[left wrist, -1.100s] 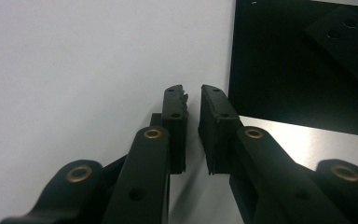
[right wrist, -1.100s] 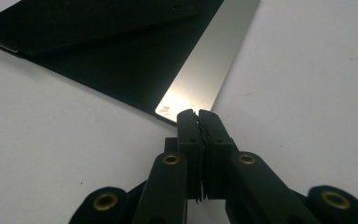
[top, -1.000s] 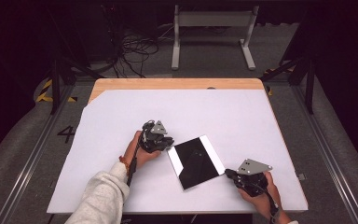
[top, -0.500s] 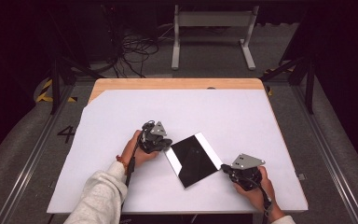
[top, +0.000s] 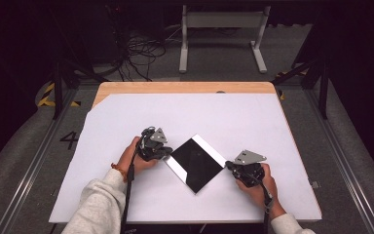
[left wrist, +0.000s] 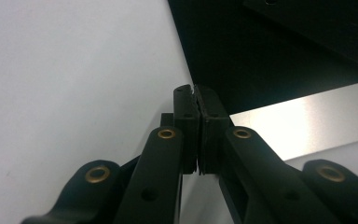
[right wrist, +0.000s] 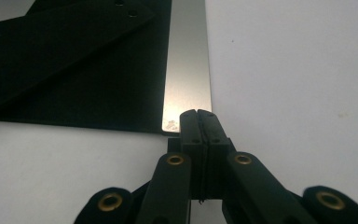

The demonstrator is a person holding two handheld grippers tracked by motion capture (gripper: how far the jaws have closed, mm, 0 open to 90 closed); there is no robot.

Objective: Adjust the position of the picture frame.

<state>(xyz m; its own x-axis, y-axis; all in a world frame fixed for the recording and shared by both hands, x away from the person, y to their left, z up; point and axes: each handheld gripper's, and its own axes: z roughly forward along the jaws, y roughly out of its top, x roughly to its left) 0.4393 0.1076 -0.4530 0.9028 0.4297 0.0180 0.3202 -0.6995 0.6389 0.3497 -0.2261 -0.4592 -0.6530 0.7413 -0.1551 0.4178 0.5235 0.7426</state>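
A glossy black square plate (top: 195,162) with silver strips along two edges lies flat on the white table sheet (top: 224,117), turned like a diamond. My left gripper (top: 167,153) is shut, its tips against the plate's left corner. My right gripper (top: 228,166) is shut too, with its tips at the plate's right corner. In the left gripper view the closed jaws (left wrist: 196,91) meet the dark plate (left wrist: 270,51) beside a silver strip (left wrist: 307,119). In the right gripper view the closed tips (right wrist: 196,115) touch the end of the silver strip (right wrist: 188,60).
A bare wooden edge (top: 185,87) borders the far side of the sheet. Beyond it on the floor stand a grey metal frame (top: 221,22) and loose cables (top: 141,51). Rails (top: 39,156) run along both sides of the table.
My right gripper has moved up and left to the plate's right corner. The plate has turned further into a diamond and shifted slightly left. The left gripper has hardly moved.
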